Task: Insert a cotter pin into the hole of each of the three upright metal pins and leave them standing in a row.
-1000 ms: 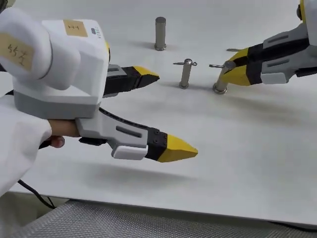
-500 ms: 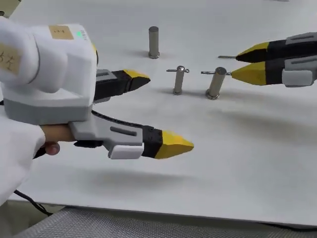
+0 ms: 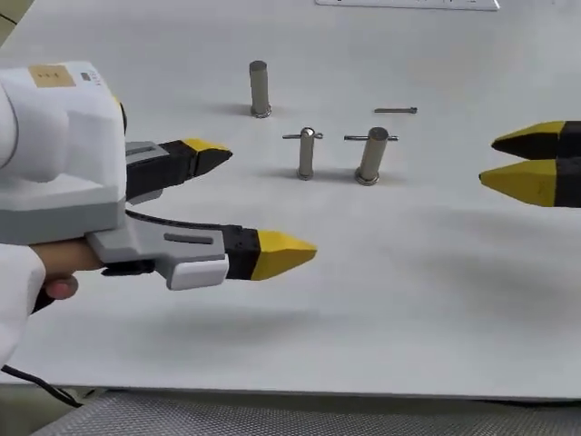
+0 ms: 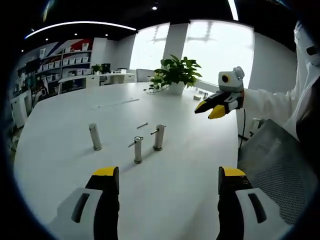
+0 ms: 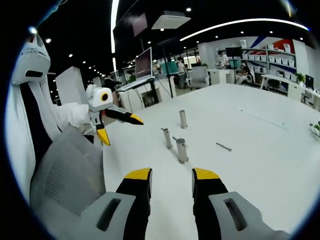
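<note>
Three upright metal pins stand on the white table [image 3: 427, 272]. The far-left pin [image 3: 260, 88] has a bare top. A cotter pin runs through the top of both the middle pin [image 3: 306, 153] and the right pin [image 3: 370, 154]. One loose cotter pin [image 3: 396, 110] lies flat behind the right pin. My left gripper [image 3: 254, 202] hovers wide open and empty, left of and nearer than the pins. My right gripper [image 3: 490, 162] is open and empty, well to the right of the right pin. The pins [image 4: 138, 149] [image 5: 182, 150] stand ahead of both grippers.
The table's front edge [image 3: 290, 391] runs along the bottom, with grey mesh below it. A white strip [image 3: 408, 4] lies at the table's far side. A potted plant [image 4: 175, 75] stands at the table's far end.
My right gripper has drawn back to the right, away from the right pin, leaving a cotter pin through its top. The left gripper stays open; the camera has shifted.
</note>
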`<state>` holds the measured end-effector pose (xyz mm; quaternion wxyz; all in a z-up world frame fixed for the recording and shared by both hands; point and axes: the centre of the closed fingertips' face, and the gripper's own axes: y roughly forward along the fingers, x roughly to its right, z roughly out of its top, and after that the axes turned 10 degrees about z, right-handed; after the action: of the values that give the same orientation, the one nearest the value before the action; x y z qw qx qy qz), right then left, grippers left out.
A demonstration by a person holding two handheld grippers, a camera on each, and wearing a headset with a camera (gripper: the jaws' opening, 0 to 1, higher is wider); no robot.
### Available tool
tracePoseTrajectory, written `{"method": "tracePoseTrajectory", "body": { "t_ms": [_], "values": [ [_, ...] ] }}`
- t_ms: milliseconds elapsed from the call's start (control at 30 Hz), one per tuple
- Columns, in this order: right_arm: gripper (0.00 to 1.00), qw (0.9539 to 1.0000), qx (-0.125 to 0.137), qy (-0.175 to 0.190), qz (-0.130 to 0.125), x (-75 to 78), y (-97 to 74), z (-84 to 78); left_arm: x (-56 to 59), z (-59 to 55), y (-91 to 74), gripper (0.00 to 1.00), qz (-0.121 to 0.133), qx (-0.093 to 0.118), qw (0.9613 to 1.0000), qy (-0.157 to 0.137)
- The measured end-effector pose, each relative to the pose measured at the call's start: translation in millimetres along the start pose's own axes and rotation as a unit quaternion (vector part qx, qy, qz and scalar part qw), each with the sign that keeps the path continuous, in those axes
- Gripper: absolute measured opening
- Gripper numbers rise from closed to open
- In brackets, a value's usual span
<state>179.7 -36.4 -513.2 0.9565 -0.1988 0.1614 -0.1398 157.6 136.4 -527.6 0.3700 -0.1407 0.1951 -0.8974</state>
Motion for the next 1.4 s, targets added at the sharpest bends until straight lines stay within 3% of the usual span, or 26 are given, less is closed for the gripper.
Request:
{"method": "tracePoseTrajectory", "body": {
  "t_ms": [167,300,433,733,1067,1100,1400],
  "values": [
    [0.47,0.9996,-0.015,0.013,-0.019,-2.3,-10.4,-16.4,-4.2,-1.0,-0.3,0.8,0.003,0.001,1.0,-0.003],
    [0.55,0.999,-0.023,0.026,-0.028,-5.0,-15.3,-25.8,-12.6,0.6,-1.1,0.8,0.015,0.014,0.9998,-0.003],
    [0.64,0.9984,-0.024,0.04,-0.032,-7.0,-16.8,-28.6,-14.0,1.5,-1.7,0.79,0.014,0.015,0.9997,-0.011],
    [0.68,0.9978,-0.024,0.046,-0.041,-10.8,-19.6,-32.3,-28.7,4.8,0.1,0.8,0.022,0.021,0.9993,-0.021],
    [0.67,0.9969,-0.018,0.056,-0.053,-13.8,-26.0,-34.2,-53.0,22.0,6.9,0.81,0.048,0.042,0.9978,-0.019],
    [0.67,0.9966,-0.017,0.059,-0.055,-14.3,-26.9,-34.7,-56.2,26.4,8.1,0.81,0.05,0.052,0.9972,-0.018],
    [0.65,0.9955,-0.012,0.066,-0.068,-18.4,-33.2,-38.3,-80.4,27.9,27.2,0.78,0.066,0.042,0.9969,-0.012]
  ]
}}
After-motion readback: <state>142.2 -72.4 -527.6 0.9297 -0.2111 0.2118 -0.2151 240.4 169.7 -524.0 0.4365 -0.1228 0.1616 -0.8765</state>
